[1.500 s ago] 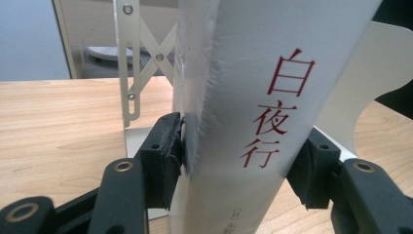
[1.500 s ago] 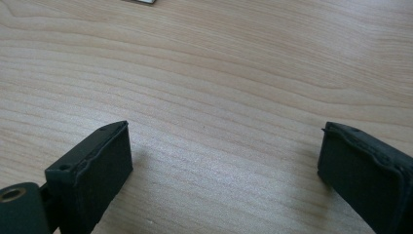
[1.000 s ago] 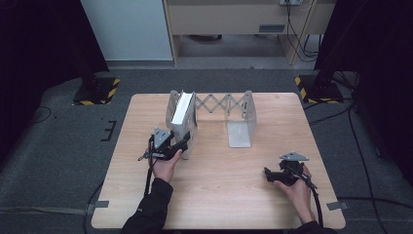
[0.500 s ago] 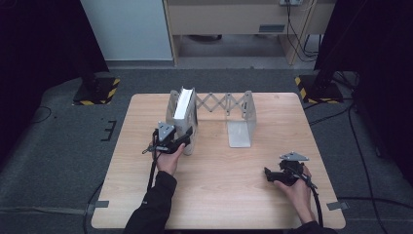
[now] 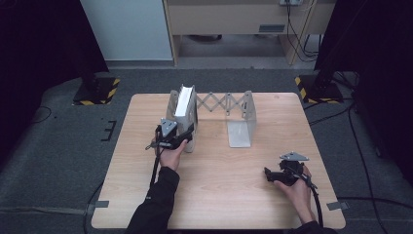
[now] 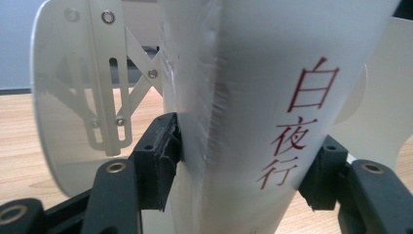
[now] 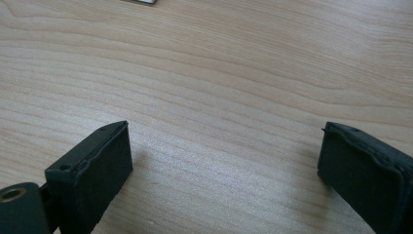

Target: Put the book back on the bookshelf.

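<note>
Between the left gripper's (image 6: 243,170) jaws stands a white book (image 6: 272,97), upright inside the folding rack (image 5: 214,109); both pads seem pressed against it, jaws just easing apart.

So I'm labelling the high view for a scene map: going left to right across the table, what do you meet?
left gripper → white book, standing in the rack's left end → accordion lattice → right bookend plate → right gripper.
</note>
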Demonstrator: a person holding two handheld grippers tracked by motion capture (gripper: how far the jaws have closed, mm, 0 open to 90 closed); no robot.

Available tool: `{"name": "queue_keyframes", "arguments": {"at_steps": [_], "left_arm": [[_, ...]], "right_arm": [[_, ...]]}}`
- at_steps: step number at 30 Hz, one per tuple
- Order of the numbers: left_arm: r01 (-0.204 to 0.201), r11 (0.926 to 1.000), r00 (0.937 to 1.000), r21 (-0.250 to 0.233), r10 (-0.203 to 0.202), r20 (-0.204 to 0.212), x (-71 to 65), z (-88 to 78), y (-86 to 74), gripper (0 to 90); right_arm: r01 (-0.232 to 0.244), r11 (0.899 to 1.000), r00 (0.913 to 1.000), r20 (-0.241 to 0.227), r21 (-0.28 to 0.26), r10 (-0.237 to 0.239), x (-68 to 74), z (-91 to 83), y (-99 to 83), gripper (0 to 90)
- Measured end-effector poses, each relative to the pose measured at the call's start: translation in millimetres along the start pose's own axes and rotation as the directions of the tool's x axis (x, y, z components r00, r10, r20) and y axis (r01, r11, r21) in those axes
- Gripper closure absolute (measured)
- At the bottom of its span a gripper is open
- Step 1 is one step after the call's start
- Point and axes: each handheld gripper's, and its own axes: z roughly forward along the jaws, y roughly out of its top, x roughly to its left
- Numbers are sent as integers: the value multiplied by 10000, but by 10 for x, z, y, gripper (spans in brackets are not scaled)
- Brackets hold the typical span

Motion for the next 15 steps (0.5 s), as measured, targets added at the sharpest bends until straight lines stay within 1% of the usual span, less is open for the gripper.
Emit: {"name": "queue_keyframes", "arguments": {"at_steps": [4,8,13,15], "left_arm": [[50,10000,10000,3,-50,9,0,38,6,399],[100,9999,9999,-114,-100,25,3,68,-8,394],[188,9996,9998,-214,-188,-25,13,100,-17,387],[201,9998,9998,-79,-201,-6,18,127,-6,386]], "right_arm": [[-20,10000,10000,-17,6,20,2,0,1,58],[72,10000,10000,-39,45,-71,1,-2,2,60],[62,10000,10000,-51,44,-62,4,0,4,60],[64,10000,10000,-57,47,-63,5,0,5,60]]}}
